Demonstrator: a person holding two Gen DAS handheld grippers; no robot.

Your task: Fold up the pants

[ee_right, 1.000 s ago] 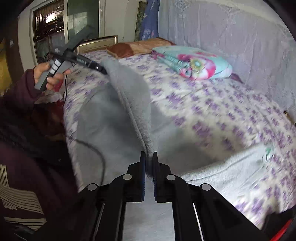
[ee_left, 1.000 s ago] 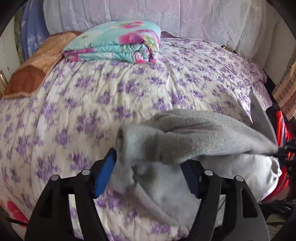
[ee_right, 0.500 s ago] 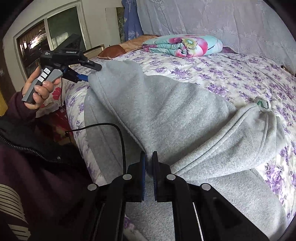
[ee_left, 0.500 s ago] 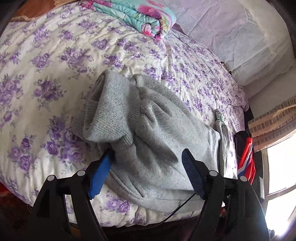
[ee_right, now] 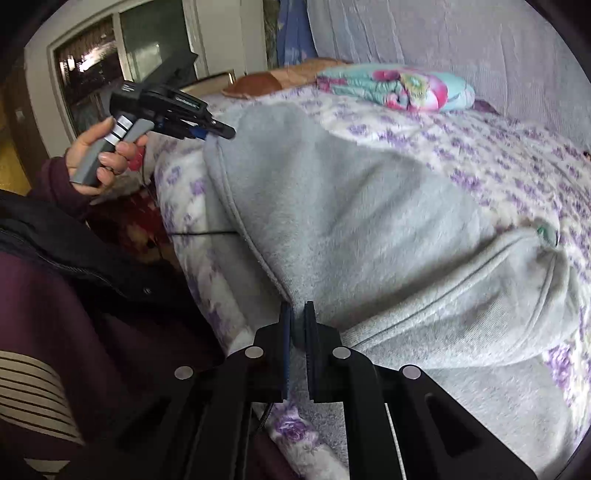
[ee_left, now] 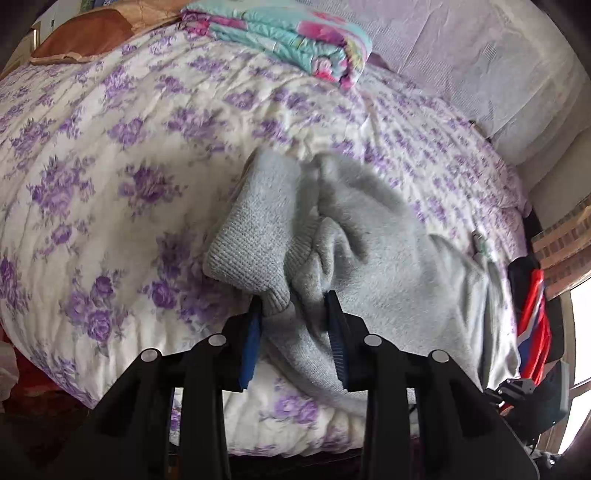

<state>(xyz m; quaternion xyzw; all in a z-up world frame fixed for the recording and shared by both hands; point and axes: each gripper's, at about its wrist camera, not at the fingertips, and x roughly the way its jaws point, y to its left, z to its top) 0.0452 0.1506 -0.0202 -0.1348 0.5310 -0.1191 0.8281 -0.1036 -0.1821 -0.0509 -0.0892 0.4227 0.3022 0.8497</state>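
Note:
Grey fleece pants (ee_left: 369,254) lie folded over on a purple-flowered bed cover near the bed's front edge. My left gripper (ee_left: 293,299) is closed on the pants' ribbed cuff end (ee_left: 255,251), with fabric bunched between the blue pads. In the right wrist view the pants (ee_right: 369,221) spread across the bed. My right gripper (ee_right: 298,308) is shut on the fold edge of the pants at the near side. The left gripper (ee_right: 218,131) shows there at the far corner of the pants, held by a hand.
A folded turquoise and pink quilt (ee_left: 288,33) lies at the head of the bed, beside a brown pillow (ee_left: 85,37). A thin black cable (ee_right: 199,233) runs over the bed edge. The person's dark red sleeve (ee_right: 74,332) is at the left. A window (ee_right: 122,55) is behind.
The left gripper's jaws have narrowed from wide open onto the pants' cuff end. The right gripper stays shut on the fold edge, and the pants have settled flatter on the bed.

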